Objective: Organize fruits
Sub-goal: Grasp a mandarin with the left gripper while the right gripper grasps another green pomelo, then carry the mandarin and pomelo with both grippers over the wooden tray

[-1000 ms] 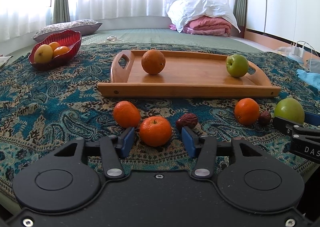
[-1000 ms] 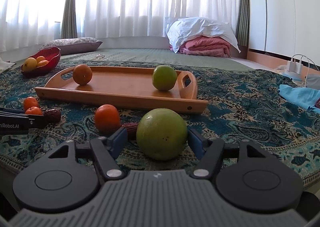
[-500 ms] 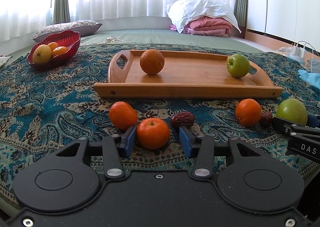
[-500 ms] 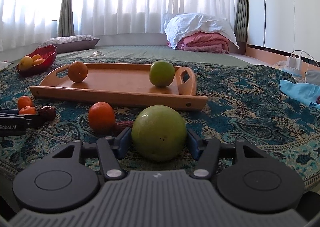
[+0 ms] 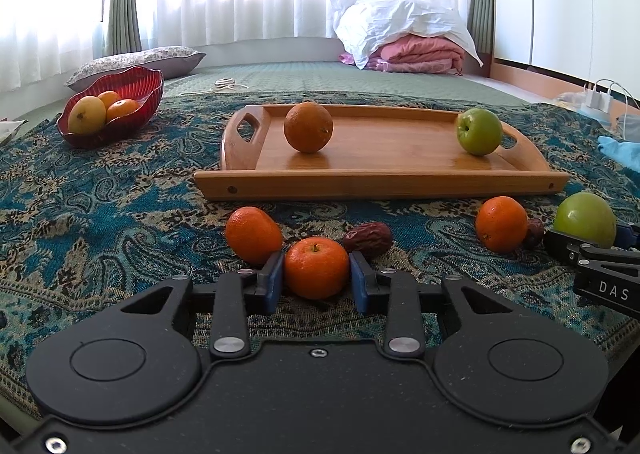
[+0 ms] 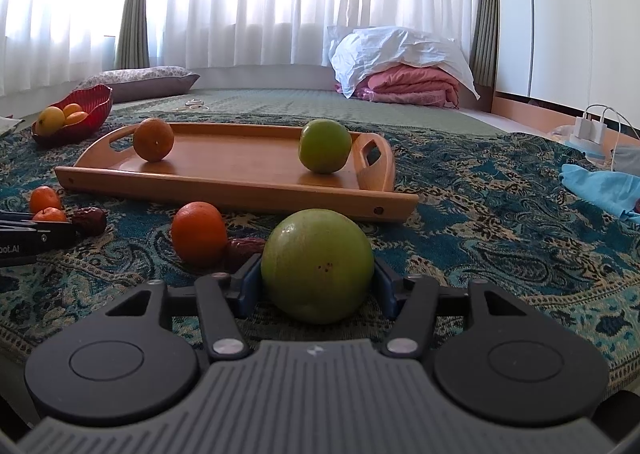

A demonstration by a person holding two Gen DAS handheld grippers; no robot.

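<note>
The left gripper [image 5: 316,281] is closing on a small, soft tangerine [image 5: 316,268] at its sides; the right gripper [image 6: 318,286] clamps a firm, heavier green apple [image 6: 317,265].

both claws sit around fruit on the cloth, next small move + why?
Probably lift both straight up. The left claw is closing, its blue pads against the small orange tangerine; the right claw has its pads on the large green apple. Both fruits rest on the teal paisley cloth, short of the wooden tray, whose raised rim they must clear.
</note>
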